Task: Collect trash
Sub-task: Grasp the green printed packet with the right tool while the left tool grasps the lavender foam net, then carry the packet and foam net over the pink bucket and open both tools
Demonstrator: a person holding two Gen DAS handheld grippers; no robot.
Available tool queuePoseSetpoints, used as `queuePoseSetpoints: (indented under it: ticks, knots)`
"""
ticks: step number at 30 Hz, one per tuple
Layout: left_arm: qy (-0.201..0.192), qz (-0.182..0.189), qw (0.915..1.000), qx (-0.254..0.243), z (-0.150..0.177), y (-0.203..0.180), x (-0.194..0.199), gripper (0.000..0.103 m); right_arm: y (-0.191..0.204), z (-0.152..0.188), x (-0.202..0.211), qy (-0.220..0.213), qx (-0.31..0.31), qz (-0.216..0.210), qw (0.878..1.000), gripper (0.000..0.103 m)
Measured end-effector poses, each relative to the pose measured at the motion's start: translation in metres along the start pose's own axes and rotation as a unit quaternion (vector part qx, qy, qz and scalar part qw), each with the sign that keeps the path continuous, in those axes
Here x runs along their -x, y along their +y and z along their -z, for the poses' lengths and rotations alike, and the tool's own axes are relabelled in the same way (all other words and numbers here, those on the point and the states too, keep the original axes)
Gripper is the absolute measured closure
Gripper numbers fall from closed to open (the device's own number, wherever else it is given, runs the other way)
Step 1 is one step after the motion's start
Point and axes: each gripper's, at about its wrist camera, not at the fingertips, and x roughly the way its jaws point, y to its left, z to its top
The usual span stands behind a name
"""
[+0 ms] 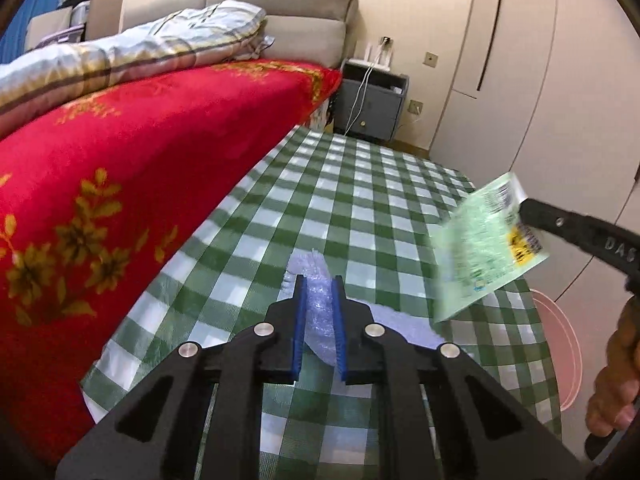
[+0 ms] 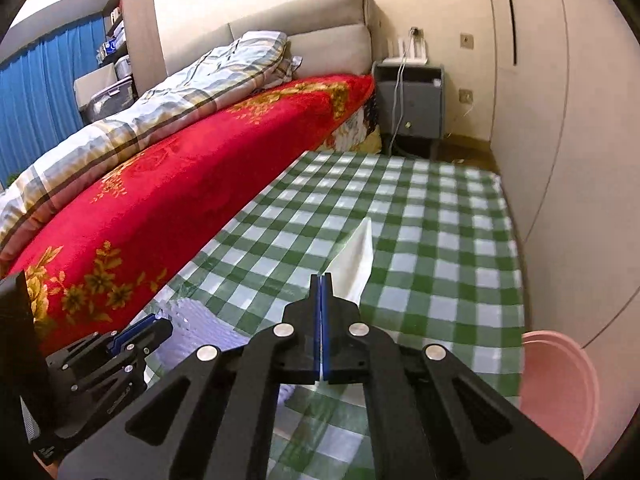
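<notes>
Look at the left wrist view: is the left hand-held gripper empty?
No, the left hand-held gripper has its blue pads pressed on a piece of clear bubble wrap.

Both grippers are black with silver rivets, slotted linkages and blue-padded fingers [image 1: 301, 320].

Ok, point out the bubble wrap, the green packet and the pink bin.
bubble wrap [image 1: 319, 312]: left wrist view, on the strip between the blue pads.
green packet [image 1: 480, 248]: left wrist view, on the middle of its printed face.
pink bin [image 2: 560, 396]: right wrist view, on its outer wall.
</notes>
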Motion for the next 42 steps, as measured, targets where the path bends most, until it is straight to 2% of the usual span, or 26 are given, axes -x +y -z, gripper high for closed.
queuePoseSetpoints:
  ticks: [8,13,23,32,42]
  knots:
    - [0.002,0.018,0.9997,-0.019,-0.005,-0.009,0.010,0.091,-0.005,-0.005,0.039,-0.011,-0.006,0.026,1.000,0.103]
    - [0.002,0.042,0.9987,-0.029,-0.007,-0.020,0.016,0.091,-0.012,-0.006,0.062,-0.014,0.001,0.042,0.999,0.103]
    - [0.001,0.087,0.9950,-0.049,-0.011,-0.046,0.022,0.091,-0.061,0.002,0.111,-0.020,-0.011,0.098,0.995,0.103]
    - [0.001,0.112,0.9901,-0.085,-0.009,-0.080,0.024,0.091,-0.103,0.019,0.132,-0.026,-0.035,0.143,0.989,0.103]
    - [0.004,0.149,0.9799,-0.132,0.000,-0.142,0.017,0.091,-0.144,0.030,0.144,-0.025,-0.048,0.189,0.980,0.103]
